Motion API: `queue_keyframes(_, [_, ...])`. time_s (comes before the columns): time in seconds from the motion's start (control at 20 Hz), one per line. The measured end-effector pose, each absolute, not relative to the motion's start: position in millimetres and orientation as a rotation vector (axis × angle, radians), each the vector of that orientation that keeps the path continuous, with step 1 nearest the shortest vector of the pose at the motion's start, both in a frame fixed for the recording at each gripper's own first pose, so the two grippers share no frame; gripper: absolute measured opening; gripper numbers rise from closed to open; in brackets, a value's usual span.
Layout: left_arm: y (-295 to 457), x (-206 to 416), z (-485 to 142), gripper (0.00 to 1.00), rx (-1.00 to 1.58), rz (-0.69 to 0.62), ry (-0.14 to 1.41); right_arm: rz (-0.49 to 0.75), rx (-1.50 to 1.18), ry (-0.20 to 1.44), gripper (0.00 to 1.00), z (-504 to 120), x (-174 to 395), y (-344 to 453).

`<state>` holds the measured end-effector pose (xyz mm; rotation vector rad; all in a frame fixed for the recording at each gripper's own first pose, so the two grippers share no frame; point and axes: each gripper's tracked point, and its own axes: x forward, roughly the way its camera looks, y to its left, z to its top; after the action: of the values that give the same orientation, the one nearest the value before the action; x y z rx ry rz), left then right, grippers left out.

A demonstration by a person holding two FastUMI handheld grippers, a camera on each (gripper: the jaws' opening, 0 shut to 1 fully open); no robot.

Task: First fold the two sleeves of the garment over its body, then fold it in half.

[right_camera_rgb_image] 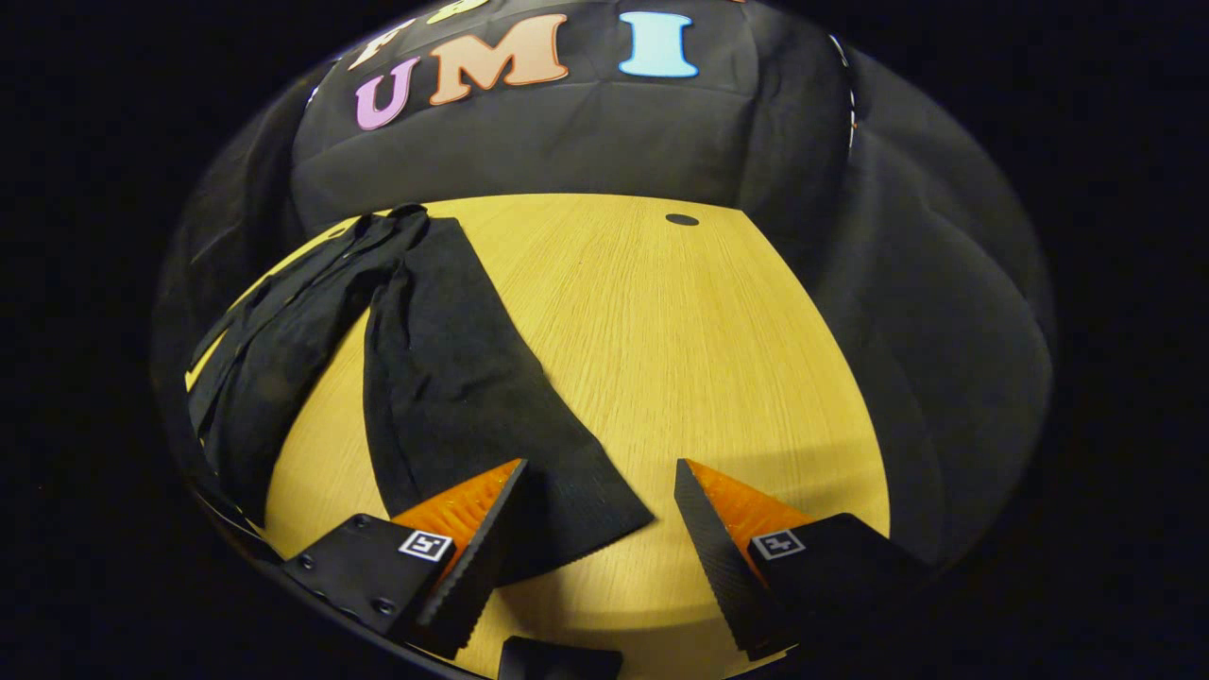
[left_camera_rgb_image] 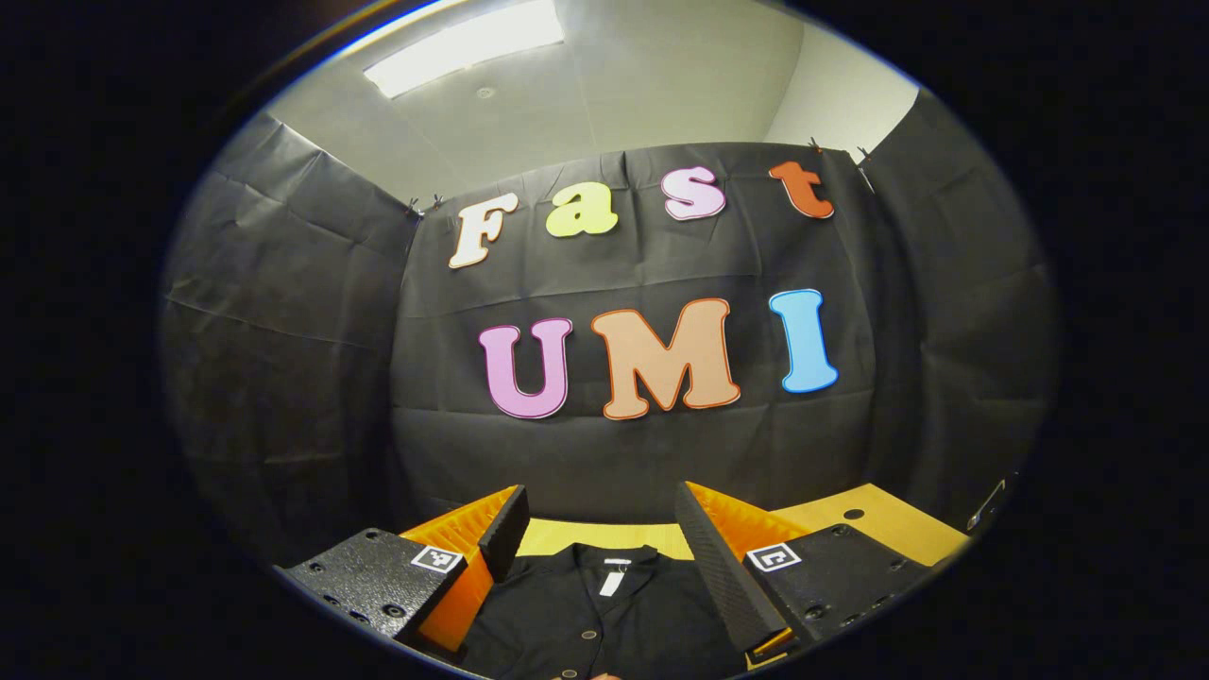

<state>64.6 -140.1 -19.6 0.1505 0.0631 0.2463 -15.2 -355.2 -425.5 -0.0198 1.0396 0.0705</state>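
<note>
Right gripper (right_camera_rgb_image: 597,529), jaws wide, hovers at the cuff of the soft black cloth shirt's sleeve (right_camera_rgb_image: 463,397); I'd pinch that limp, light hem just ahead. Left gripper (left_camera_rgb_image: 599,557) gapes over the collar.

In the right gripper view, the wooden counter (right_camera_rgb_image: 680,359) lies bare to the right of the black garment (right_camera_rgb_image: 453,397), with open room across to its far edge. A small dark hole (right_camera_rgb_image: 682,219) sits near that far edge. The booth's black cloth wall (right_camera_rgb_image: 897,312) closes the back and right side. The garment's sleeve (right_camera_rgb_image: 491,416) stretches toward the right tongs (right_camera_rgb_image: 597,501), whose fingers stand apart above the sleeve's end. In the left gripper view, the left tongs (left_camera_rgb_image: 597,529) are spread wide over the garment's collar (left_camera_rgb_image: 614,567), with the wall close behind.
</note>
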Motion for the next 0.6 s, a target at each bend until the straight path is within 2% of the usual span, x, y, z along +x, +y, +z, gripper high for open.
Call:
queue_keyframes(0.05, [-141.1, 63.9, -19.4, 0.93, 0.154, 0.247, 0.063, 0.074, -0.018, 1.021, 0.93, -427.2, -11.6, -354.8])
queue_keyframes(0.1, [-142.1, 63.5, -19.8, 0.93, 0.156, 0.247, 0.065, 0.093, -0.026, 1.029, 0.92, -426.2, -14.6, -350.1])
queue_keyframes(0.2, [-142.8, 62.1, -20.7, 0.93, 0.159, 0.246, 0.071, 0.119, -0.032, 1.021, 0.72, -427.2, -14.7, -333.8])
queue_keyframes(0.3, [-141.2, 60.7, -19.2, 0.95, 0.166, 0.246, 0.071, 0.129, -0.025, 1.017, 0.39, -427.0, -14.0, -323.6])
queue_keyframes(0.35, [-139.0, 59.2, -18.7, 0.93, 0.171, 0.249, 0.068, 0.115, -0.031, 1.024, 0.22, -427.9, -19.7, -324.7])
queue_keyframes(0.4, [-137.7, 58.9, -16.8, 0.92, 0.171, 0.249, 0.065, 0.114, -0.024, 1.023, 0.11, -426.8, -21.0, -323.4])
queue_keyframes(0.45, [-136.2, 59.0, -16.6, 0.92, 0.17, 0.248, 0.063, 0.107, -0.011, 1.032, 0.11, -427.0, -21.5, -321.0])
queue_keyframes(0.5, [-134.5, 59.8, -16.5, 0.96, 0.168, 0.245, 0.063, 0.107, 0.019, 1.038, 0.06, -425.7, -20.5, -317.1])
queue_keyframes(0.6, [-127.6, 56.8, -17.7, 0.96, 0.167, 0.241, 0.063, 0.092, 0.072, 1.027, 0.05, -418.4, -19.5, -310.3])
